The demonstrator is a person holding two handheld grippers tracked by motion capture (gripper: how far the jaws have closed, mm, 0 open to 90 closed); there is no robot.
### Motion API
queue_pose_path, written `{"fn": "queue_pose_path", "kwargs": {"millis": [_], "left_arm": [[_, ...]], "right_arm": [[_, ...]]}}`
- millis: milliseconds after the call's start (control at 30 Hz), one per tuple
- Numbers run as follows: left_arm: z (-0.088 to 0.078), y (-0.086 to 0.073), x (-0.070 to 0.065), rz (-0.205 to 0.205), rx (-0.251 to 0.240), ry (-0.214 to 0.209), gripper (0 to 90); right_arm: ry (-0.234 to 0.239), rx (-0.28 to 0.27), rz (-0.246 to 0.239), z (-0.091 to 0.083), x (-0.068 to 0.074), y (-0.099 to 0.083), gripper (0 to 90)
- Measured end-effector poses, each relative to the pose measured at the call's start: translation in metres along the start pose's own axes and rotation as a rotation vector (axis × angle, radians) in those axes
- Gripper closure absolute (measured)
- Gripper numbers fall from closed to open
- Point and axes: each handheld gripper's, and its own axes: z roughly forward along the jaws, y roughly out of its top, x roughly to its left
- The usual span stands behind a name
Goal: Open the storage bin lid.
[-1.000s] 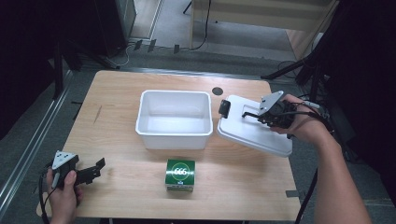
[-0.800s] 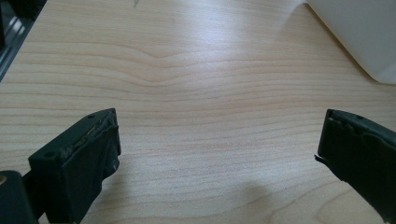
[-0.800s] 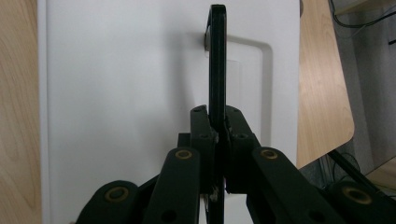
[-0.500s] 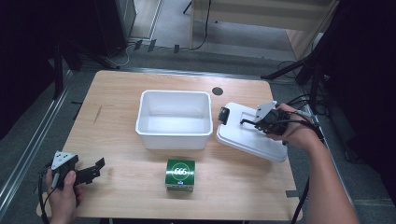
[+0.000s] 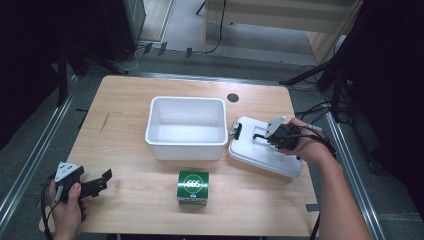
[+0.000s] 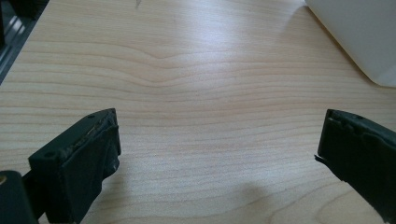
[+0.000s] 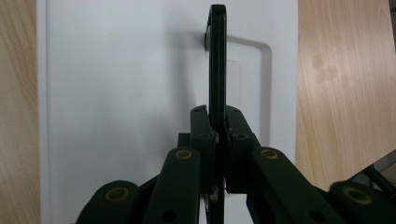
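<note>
A white lid (image 5: 262, 156) lies on the table just right of the open white bin (image 5: 182, 149). My right gripper (image 5: 261, 135) is shut on the lid's thin black handle (image 7: 217, 60), which stands upright between the pads of my right gripper (image 7: 217, 123); the white lid (image 7: 130, 93) spreads out below it. A black latch (image 5: 236, 131) sits at the lid's end nearest the bin. At the table's front left, my left gripper (image 5: 103, 181) rests in a hand; in the left gripper view this gripper (image 6: 219, 140) is wide open over bare wood with nothing between its fingers.
A green box (image 5: 193, 187) with a round white mark stands in front of the bin. A dark round hole (image 5: 232, 97) sits in the tabletop behind the bin. The bin's corner (image 6: 359, 37) shows at the upper right of the left gripper view.
My right hand has come down with the lid, which now lies lower and flatter beside the bin. The left hand and the green box have stayed put.
</note>
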Motion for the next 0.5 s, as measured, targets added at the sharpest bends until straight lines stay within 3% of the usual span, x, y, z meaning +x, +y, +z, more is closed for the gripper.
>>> {"fn": "queue_pose_path", "kwargs": {"millis": [133,500], "left_arm": [[0.000,0.000,0.000,0.001,0.001,0.001,0.0],[0.000,0.000,0.000,0.000,0.001,0.001,0.0]], "right_arm": [[-0.021,0.022,-0.012,0.007,0.002,0.000,85.3],[-0.016,0.029,0.001,0.022,0.008,-0.004,85.3]]}}
